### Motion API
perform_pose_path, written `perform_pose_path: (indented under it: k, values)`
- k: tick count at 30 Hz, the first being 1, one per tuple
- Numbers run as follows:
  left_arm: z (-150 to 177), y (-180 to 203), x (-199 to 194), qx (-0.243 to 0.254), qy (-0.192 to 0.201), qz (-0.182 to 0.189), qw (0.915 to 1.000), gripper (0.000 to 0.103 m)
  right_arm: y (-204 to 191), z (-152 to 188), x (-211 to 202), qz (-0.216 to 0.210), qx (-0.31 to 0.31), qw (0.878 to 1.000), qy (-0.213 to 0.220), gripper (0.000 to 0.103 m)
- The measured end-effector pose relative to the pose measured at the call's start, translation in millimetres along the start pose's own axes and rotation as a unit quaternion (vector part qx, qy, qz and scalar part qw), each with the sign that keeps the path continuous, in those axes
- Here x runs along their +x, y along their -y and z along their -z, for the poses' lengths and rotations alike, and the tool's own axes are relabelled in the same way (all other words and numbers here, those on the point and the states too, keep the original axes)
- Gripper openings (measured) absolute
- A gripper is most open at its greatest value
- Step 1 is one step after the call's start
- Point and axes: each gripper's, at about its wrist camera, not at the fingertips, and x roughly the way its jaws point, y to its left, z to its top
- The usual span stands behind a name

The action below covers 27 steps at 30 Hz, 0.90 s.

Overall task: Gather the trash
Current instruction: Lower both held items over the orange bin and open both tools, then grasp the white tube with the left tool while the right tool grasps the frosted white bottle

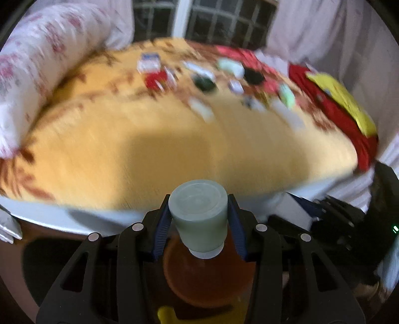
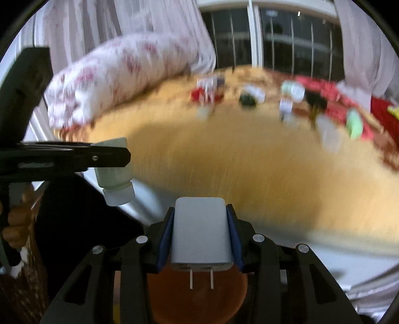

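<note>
Bedspread [image 1: 149, 139] behind; right gripper's [image 2: 199, 236] charger [image 2: 200, 236] prongs.

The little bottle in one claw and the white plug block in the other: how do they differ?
The bottle is round and pale green with a white cap; the charger is flat, boxy and white-grey with two metal prongs. The bottle hangs cap down in the left gripper; the charger sits prongs down in the right gripper. Both are clamped between blue pads above an orange bin.

Yellow bedspread [image 1: 174, 139], floral bolster [image 1: 42, 64] at left, dark barred window [image 1: 212, 22], white curtains [image 2: 99, 22].
</note>
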Motion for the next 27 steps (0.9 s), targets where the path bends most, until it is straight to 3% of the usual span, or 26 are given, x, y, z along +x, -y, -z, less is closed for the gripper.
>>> perform_pose_path:
  k: [6,9,11,12,14,15,19,23,27]
  values:
    - [50.0,11.9,42.9,0.024,-0.1,0.036,0.994,0.043,0.4,38.6,33.6,-0.007,0.021,0.994,-0.104,0.04]
    - [65.7,11.0,63.6,0.03,-0.142,0.034,0.9888,0.043,-0.3,51.7,47.9,-0.005,0.015,0.989,-0.144,0.04]
    - [73.2,10.1,73.9,0.029,-0.166,0.036,0.985,0.043,1.6,55.9,51.7,-0.009,0.022,0.988,-0.153,0.052]
    - [74.4,9.0,76.4,0.026,-0.173,0.035,0.984,0.044,2.6,56.0,51.0,-0.009,0.024,0.988,-0.152,0.067]
    - [73.9,6.7,77.8,0.019,-0.177,0.026,0.9837,0.06,1.5,54.6,46.8,0.003,0.013,0.99,-0.14,0.073]
    - [72.3,5.9,75.7,0.017,-0.171,0.02,0.9849,0.068,0.7,54.3,45.3,0.009,0.005,0.991,-0.136,0.073]
    - [60.1,-1.1,58.8,0.009,-0.127,0.016,0.9917,0.07,6.9,46.0,28.5,0.039,-0.01,0.994,-0.104,0.073]
    - [27.4,-4.8,34.3,-0.002,-0.051,0.008,0.9986,0.07,25.0,23.3,-7.5,0.056,0.017,0.998,-0.023,0.073]
    - [-20.8,0.6,26.1,-0.022,0.021,-0.002,0.9995,0.075,45.0,-5.0,-37.5,0.076,0.04,0.995,0.06,0.075]
